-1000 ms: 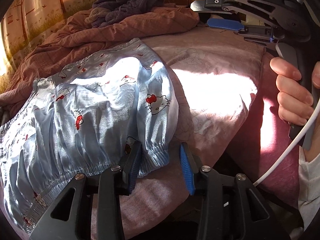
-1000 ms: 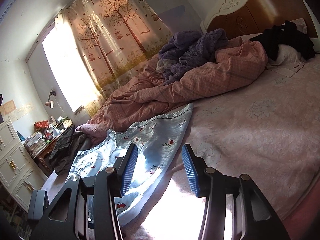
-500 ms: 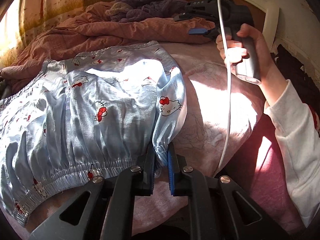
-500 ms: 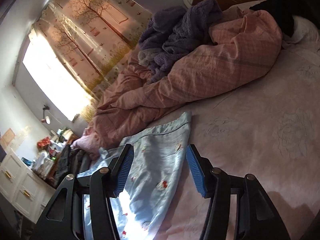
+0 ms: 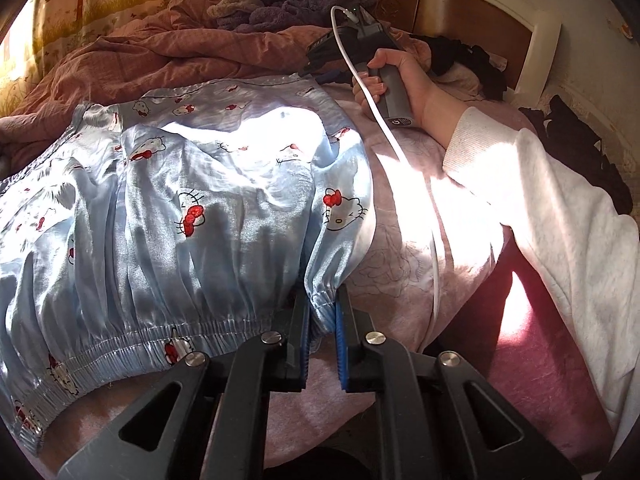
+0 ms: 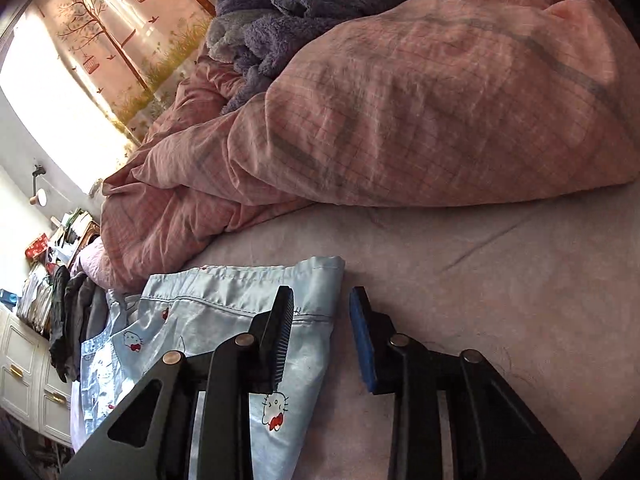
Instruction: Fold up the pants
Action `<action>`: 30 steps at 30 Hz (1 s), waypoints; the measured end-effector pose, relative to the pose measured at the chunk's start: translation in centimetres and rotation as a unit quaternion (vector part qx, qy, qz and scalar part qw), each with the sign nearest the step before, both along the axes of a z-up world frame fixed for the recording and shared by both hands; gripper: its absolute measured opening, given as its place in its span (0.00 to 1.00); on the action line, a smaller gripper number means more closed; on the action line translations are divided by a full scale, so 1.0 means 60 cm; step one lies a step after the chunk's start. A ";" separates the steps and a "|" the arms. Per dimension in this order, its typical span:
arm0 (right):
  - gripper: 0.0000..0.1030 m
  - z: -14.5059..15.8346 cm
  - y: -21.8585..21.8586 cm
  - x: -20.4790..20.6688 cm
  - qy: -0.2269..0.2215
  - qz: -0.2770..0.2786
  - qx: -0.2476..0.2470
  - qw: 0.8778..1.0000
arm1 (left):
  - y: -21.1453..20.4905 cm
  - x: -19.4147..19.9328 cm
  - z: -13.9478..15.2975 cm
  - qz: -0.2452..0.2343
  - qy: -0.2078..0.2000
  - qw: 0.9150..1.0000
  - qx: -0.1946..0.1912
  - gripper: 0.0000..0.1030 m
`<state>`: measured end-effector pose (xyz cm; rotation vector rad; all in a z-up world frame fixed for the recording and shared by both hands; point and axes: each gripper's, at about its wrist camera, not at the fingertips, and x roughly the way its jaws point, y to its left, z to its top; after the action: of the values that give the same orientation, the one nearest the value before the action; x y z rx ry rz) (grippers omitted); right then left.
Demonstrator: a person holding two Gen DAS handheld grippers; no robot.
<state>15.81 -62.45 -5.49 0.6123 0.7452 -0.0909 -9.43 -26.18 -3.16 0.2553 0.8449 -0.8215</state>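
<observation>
Light blue satin pants with a cartoon cat print lie spread on the pink bed sheet. My left gripper is shut on the right end of the gathered elastic waistband at the near edge. A hand in a white sleeve holds my right gripper at the far leg hem. In the right wrist view the hem corner of the pants lies between the right gripper's jaws. They are closing, and the pads stand apart from the cloth.
A crumpled pink quilt with a purple fleece on it lies just beyond the hem. A wooden headboard and dark clothes are at the far right. A white cable trails over the sheet. White cabinet at left.
My left jaws closed on the waistband end. The right gripper travelled across the bed to the far leg hem, sank toward it, and its jaws narrowed.
</observation>
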 end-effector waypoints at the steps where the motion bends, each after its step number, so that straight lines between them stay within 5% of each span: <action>1: 0.31 -0.002 0.000 0.005 0.005 0.000 0.004 1.000 | 0.000 0.000 0.000 -0.002 0.001 1.000 -0.001 0.09; 3: 0.27 -0.009 -0.003 0.017 0.008 0.007 0.018 1.000 | 0.000 -0.001 0.001 -0.002 0.000 1.000 0.000 0.09; 4: 0.08 -0.009 -0.002 0.019 0.006 0.013 0.021 1.000 | 0.000 -0.001 0.001 -0.003 -0.001 1.000 0.000 0.09; 5: 0.02 -0.009 0.000 0.024 0.007 0.022 0.026 0.999 | 0.002 -0.001 0.003 -0.002 -0.001 1.000 -0.001 0.09; 9: 0.02 0.020 0.020 0.023 -0.005 0.018 -0.014 1.000 | 0.022 -0.010 0.025 0.011 -0.020 1.000 -0.008 0.08; 18: 0.02 0.163 0.101 0.027 -0.074 0.048 -0.019 0.996 | 0.137 -0.012 0.089 0.087 -0.074 0.993 -0.044 0.08; 21: 0.02 0.200 0.160 0.038 -0.099 0.056 -0.019 0.993 | 0.182 -0.008 0.097 0.108 -0.114 0.987 -0.023 0.08; 26: 0.02 0.257 0.321 0.079 -0.113 0.100 -0.071 0.986 | 0.275 0.004 0.087 0.156 -0.102 0.982 -0.036 0.08; 30: 0.02 0.279 0.433 0.099 -0.145 0.124 -0.067 0.979 | 0.336 0.001 0.061 0.178 -0.081 0.979 -0.056 0.08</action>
<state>21.75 -36.45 11.27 0.3897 0.5220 0.1744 -9.37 -6.03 0.52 0.0665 0.6623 -0.5026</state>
